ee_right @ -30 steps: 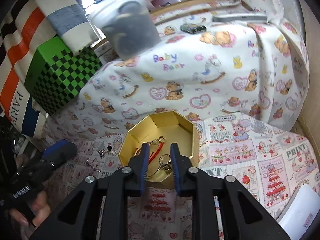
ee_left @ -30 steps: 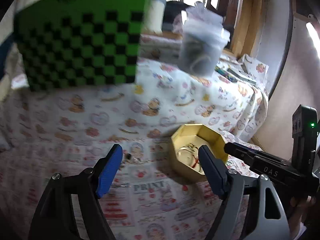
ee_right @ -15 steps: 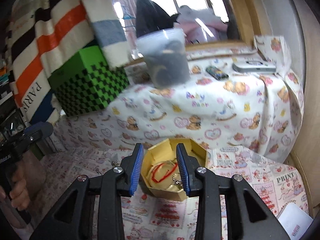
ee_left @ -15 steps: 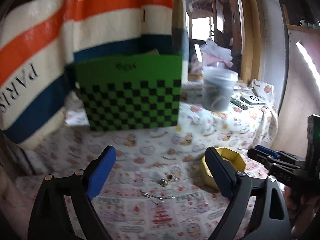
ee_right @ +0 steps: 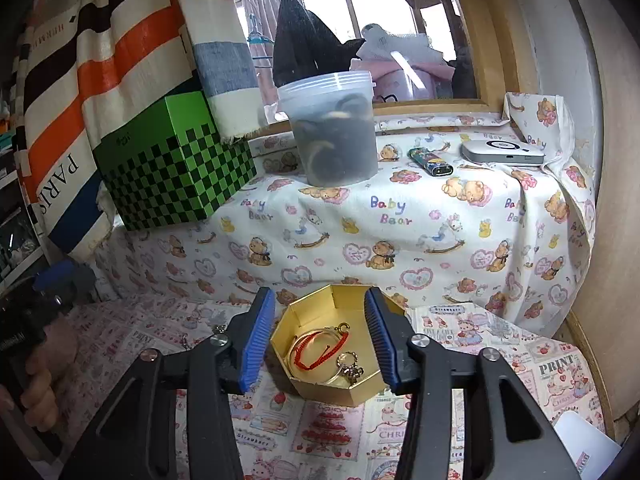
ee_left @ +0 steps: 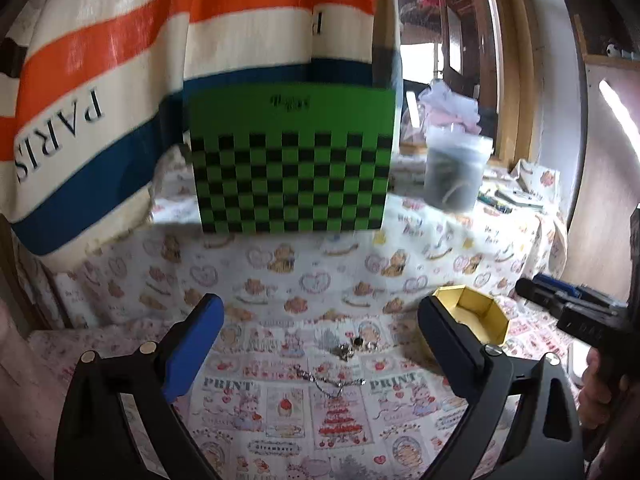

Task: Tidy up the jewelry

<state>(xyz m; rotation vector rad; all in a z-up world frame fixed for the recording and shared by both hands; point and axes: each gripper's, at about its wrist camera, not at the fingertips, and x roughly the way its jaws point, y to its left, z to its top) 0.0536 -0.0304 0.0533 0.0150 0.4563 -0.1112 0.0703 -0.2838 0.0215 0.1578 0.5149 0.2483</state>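
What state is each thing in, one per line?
Gold box: lidless, upright, holding a red cord bracelet and gold rings.
Silver chain: loose on the cloth, outside the box.
Small earrings: loose on the cloth beside the chain.
Plastic tub: upright, lid on.
Green checkered box: closed.
Left gripper: jaws opening, nothing between them.
Right gripper: jaws opening, holding nothing.

Reads "PARIS" on the striped hanging cloth [ee_right: 60, 178], "Baby Bear" on the bear-print cover [ee_right: 388, 210], "PRINT", possibly "Strawberry", on the patchwork cloth [ee_left: 228, 385].
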